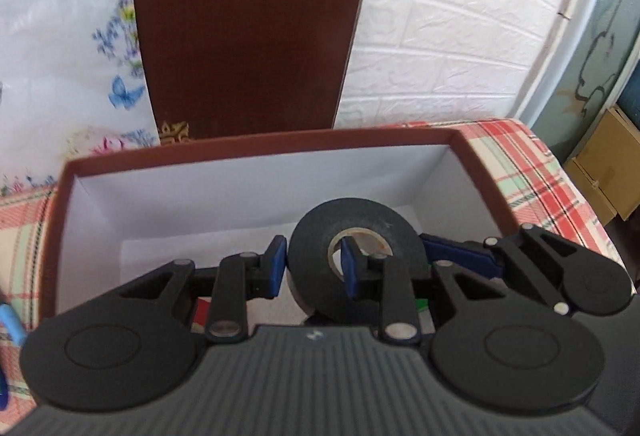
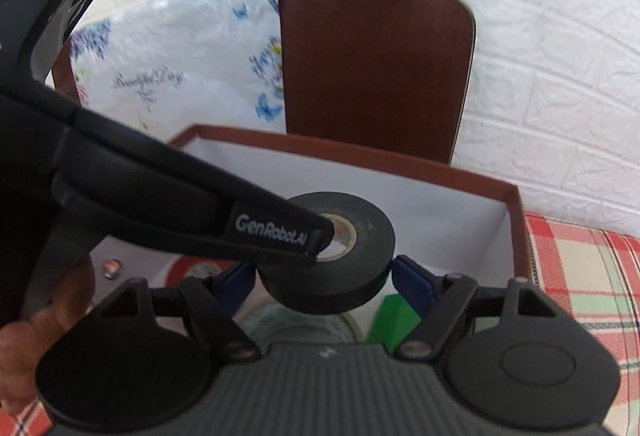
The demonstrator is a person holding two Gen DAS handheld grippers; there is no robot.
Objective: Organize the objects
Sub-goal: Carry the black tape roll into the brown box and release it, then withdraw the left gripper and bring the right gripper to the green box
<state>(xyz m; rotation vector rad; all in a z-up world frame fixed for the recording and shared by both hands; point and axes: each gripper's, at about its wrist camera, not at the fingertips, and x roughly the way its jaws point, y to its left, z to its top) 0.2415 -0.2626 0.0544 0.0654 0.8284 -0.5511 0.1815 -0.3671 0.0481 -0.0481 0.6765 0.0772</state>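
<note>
Surface: the checked cloth [image 1: 532, 172] is covering whatever is carrying the box; I cannot tell if it is a table or a bed.
Lid: the brown lid [image 1: 248, 32] is standing upright behind the box, leaning toward the white brick wall [image 1: 460, 36].
Box: the brown box [image 1: 280, 142] with white inside walls is sitting open below both my tools.
Box contents: in the right wrist view I am seeing a green block [image 2: 390, 320], a red-rimmed round thing [image 2: 192, 270], a small round badge [image 2: 112, 268] and a pale round rim [image 2: 296, 324] on the floor of the box; none is sharp enough to name further.
Tape: the black tape roll [image 1: 356, 236] is hanging in the air over the open box, above its rim, not yet among the contents.
Left gripper [image 1: 314, 264]: my fingers are clamped on the roll's wall, one blue pad [image 1: 277, 264] outside, the other inside the core.
Right gripper [image 2: 324, 276]: my fingers are standing apart, one either side of the roll's outer edge, near it; whether they are touching it I cannot tell.
Step in hand: judging this as placing the roll into the box.
Doing it well: I am planning to lower the roll straight down toward a bare white patch, keeping it off the green block, and to part my left fingers only once it is resting on the floor.
Risk: the inner pad could be snagging the core on withdrawal.
</note>
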